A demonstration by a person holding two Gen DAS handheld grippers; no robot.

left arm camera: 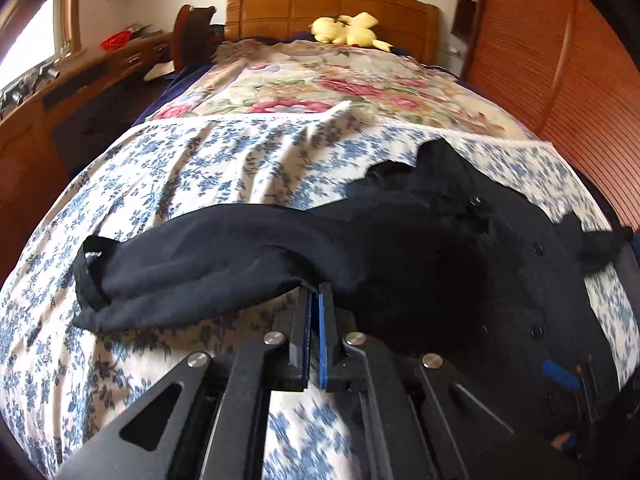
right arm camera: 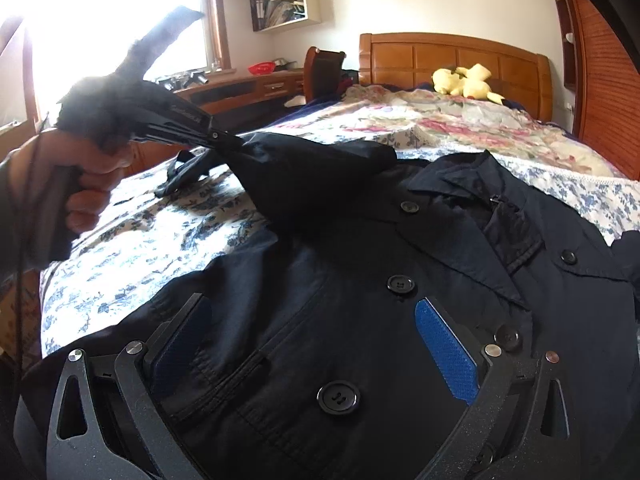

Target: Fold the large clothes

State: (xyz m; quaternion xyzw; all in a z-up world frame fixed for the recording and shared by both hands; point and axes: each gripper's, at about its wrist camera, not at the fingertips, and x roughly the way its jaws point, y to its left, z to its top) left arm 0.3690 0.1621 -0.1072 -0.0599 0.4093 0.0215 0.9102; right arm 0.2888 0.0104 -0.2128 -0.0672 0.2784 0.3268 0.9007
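Note:
A dark navy buttoned coat lies front up on the bed, collar toward the headboard. In the left wrist view the coat lies to the right and its sleeve stretches left, ending in a cuff strap. My left gripper is shut on the sleeve's edge and holds it lifted; it also shows in the right wrist view, held by a hand. My right gripper is open and empty, its blue-padded fingers spread just above the coat's buttoned front.
The bed has a blue-flowered white sheet and a rose-patterned quilt farther back. A yellow plush toy lies at the wooden headboard. A desk and window stand left; a wooden wardrobe stands right.

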